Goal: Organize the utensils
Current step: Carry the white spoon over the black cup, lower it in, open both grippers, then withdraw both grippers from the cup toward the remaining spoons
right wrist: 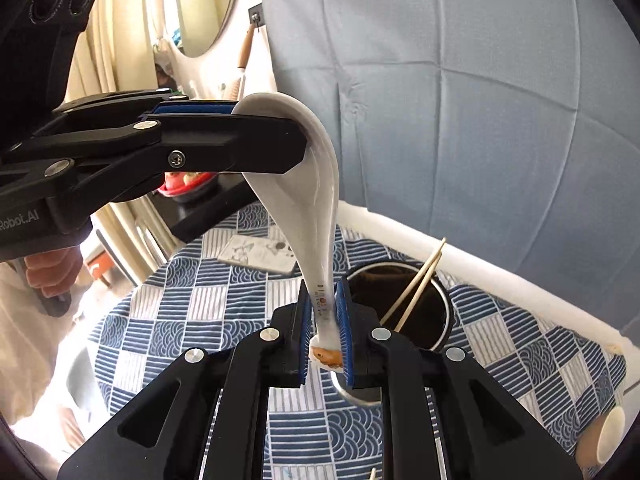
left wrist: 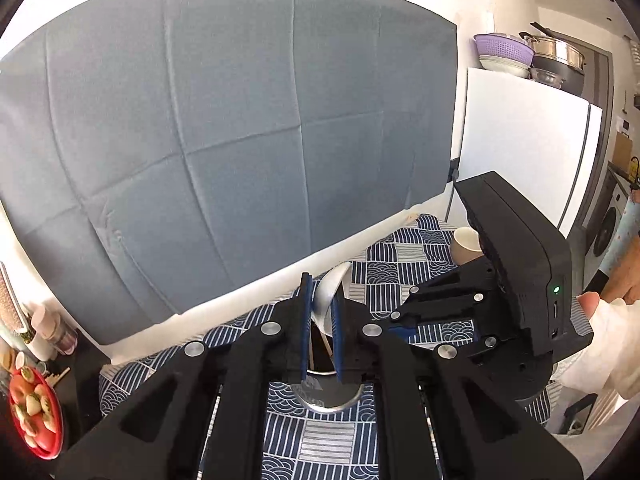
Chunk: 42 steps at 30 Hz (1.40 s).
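Note:
A white ceramic spoon (right wrist: 308,208) is held upright above a dark metal utensil cup (right wrist: 400,304) that holds two wooden chopsticks (right wrist: 416,288). My left gripper (left wrist: 322,312) is shut on the spoon's bowl (left wrist: 328,296); in the right wrist view it (right wrist: 296,140) comes in from the left at the spoon's top. My right gripper (right wrist: 325,328) grips the spoon's handle end just over the cup's near rim. In the left wrist view the right gripper (left wrist: 404,328) sits to the right and the cup (left wrist: 328,396) shows below my fingers.
A blue-and-white patterned cloth (right wrist: 192,312) covers the table. A phone (right wrist: 260,254) lies at the far left. A beige cup (left wrist: 466,244) stands at the right. A grey fabric screen (left wrist: 224,120) backs the table. A red plate of food (left wrist: 34,412) sits left.

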Each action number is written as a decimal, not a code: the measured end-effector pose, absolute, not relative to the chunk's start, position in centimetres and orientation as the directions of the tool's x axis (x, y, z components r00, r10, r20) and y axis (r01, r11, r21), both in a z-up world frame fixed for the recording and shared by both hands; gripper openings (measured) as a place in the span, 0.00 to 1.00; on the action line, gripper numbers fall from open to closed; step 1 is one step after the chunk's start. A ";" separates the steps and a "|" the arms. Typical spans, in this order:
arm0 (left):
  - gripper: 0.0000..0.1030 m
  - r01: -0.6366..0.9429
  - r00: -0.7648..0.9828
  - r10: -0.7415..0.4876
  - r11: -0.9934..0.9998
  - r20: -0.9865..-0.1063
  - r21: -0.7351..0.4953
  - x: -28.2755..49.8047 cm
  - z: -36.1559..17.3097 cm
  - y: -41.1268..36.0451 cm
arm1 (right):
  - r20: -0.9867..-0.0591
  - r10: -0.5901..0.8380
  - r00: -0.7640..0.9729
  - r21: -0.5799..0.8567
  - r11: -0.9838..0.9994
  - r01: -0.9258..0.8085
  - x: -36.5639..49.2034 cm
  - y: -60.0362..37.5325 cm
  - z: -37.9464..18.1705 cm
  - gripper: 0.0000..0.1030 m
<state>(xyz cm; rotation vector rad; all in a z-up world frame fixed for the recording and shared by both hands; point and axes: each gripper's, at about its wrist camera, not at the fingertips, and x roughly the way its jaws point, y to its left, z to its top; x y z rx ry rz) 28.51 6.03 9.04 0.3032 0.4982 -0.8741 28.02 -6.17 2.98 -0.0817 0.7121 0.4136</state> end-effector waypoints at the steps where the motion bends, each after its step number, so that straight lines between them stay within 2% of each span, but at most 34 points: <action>1: 0.10 0.788 0.542 -0.652 0.613 -0.530 0.053 28.8 9.2 6.0 | -0.647 0.332 0.686 0.052 0.917 -0.395 28.5 -6.1 3.2 0.12; 8: 0.11 0.780 0.550 -0.640 0.623 -0.537 0.057 30.5 9.5 5.2 | -0.639 0.330 0.695 0.062 0.922 -0.381 30.6 -6.3 3.4 0.12; 26: 0.11 0.788 0.504 -0.611 0.615 -0.611 0.035 31.9 6.1 3.2 | -0.684 0.329 0.651 0.122 0.931 -0.343 31.8 -7.5 -0.8 0.14; 27: 0.15 0.784 0.500 -0.614 0.620 -0.611 0.019 32.0 6.0 3.3 | -0.691 0.326 0.645 0.127 0.933 -0.336 31.8 -7.7 -1.0 0.16; 28: 0.31 0.779 0.499 -0.618 0.627 -0.608 0.003 32.1 6.0 3.5 | -0.698 0.319 0.641 0.132 0.937 -0.322 31.8 -8.0 -1.2 0.37; 29: 0.45 0.772 0.507 -0.621 0.636 -0.598 -0.007 32.1 6.1 3.7 | -0.699 0.312 0.644 0.136 0.942 -0.308 31.7 -8.4 -1.3 0.66; 30: 0.72 0.762 0.522 -0.624 0.648 -0.582 -0.011 32.1 6.2 4.1 | -0.689 0.301 0.659 0.135 0.947 -0.291 31.4 -8.8 -1.2 0.74; 31: 0.80 0.754 0.532 -0.628 0.656 -0.568 -0.019 32.1 6.4 4.5 | -0.676 0.295 0.675 0.136 0.950 -0.279 31.0 -9.3 -1.0 0.77; 33: 0.81 0.746 0.531 -0.636 0.664 -0.561 -0.047 32.3 6.5 5.1 | -0.669 0.291 0.684 0.149 0.954 -0.260 30.5 -10.2 -0.7 0.83; 34: 0.89 0.732 0.541 -0.630 0.679 -0.557 -0.056 32.5 6.4 5.5 | -0.670 0.288 0.684 0.157 0.956 -0.249 30.4 -10.6 -0.6 0.85; 35: 0.92 0.719 0.553 -0.623 0.692 -0.552 -0.061 32.5 6.4 5.9 | -0.673 0.285 0.683 0.158 0.957 -0.244 30.2 -11.0 -0.5 0.85; 42: 0.94 0.677 0.571 -0.600 0.730 -0.561 -0.092 32.7 4.8 7.6 | -0.698 0.228 0.679 0.133 0.973 -0.190 29.3 -12.7 -1.1 0.85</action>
